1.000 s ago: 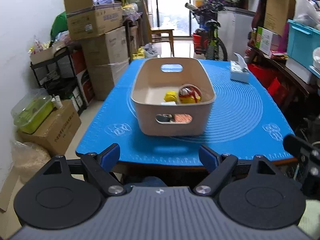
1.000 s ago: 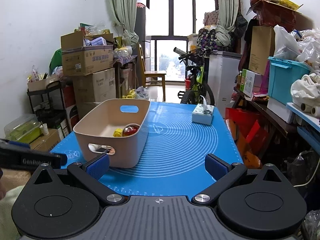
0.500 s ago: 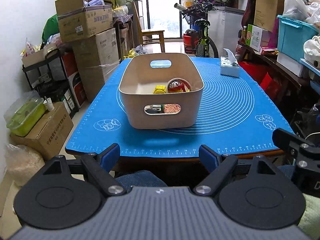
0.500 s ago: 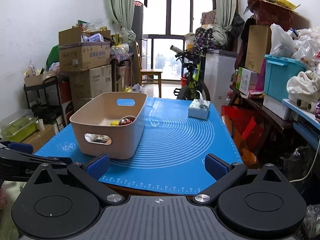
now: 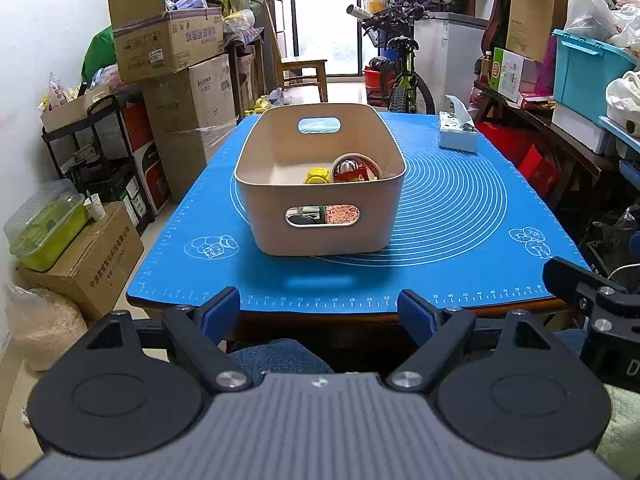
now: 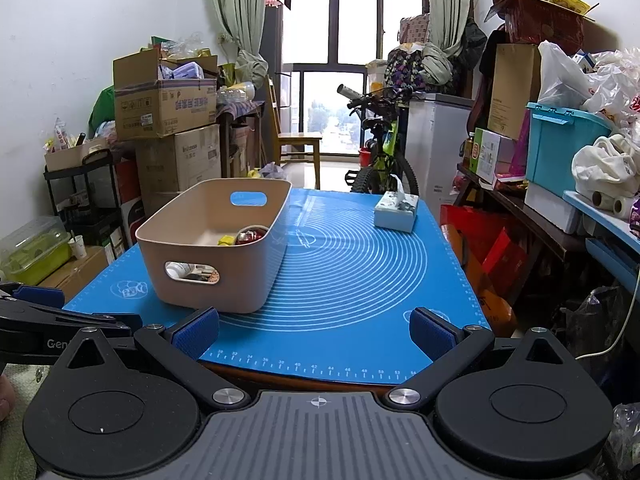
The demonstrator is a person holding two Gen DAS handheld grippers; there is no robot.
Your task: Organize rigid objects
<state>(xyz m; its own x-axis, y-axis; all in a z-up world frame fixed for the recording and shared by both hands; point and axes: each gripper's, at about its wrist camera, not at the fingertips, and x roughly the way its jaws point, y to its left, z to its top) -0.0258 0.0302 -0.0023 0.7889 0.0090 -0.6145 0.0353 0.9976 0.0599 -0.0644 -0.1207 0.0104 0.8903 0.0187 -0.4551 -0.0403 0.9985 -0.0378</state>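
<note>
A beige plastic basket (image 5: 320,236) with handle slots stands on the blue mat (image 5: 460,216); it also shows in the right wrist view (image 6: 248,264). Inside it lie a yellow piece (image 5: 317,175), a red and silver round thing (image 5: 356,168) and other small items seen through the slot. My left gripper (image 5: 319,312) is open and empty, held back off the table's near edge. My right gripper (image 6: 314,330) is open and empty, over the mat's near edge, to the right of the basket.
A white tissue box (image 5: 457,136) sits at the mat's far right; it also shows in the right wrist view (image 6: 396,212). Cardboard boxes (image 5: 168,40) stack at the left. A bicycle (image 6: 380,152) stands behind the table. Shelves with a teal bin (image 6: 560,148) line the right.
Both grippers have drawn back from the table and the basket looks farther away. Both stay open and empty.
</note>
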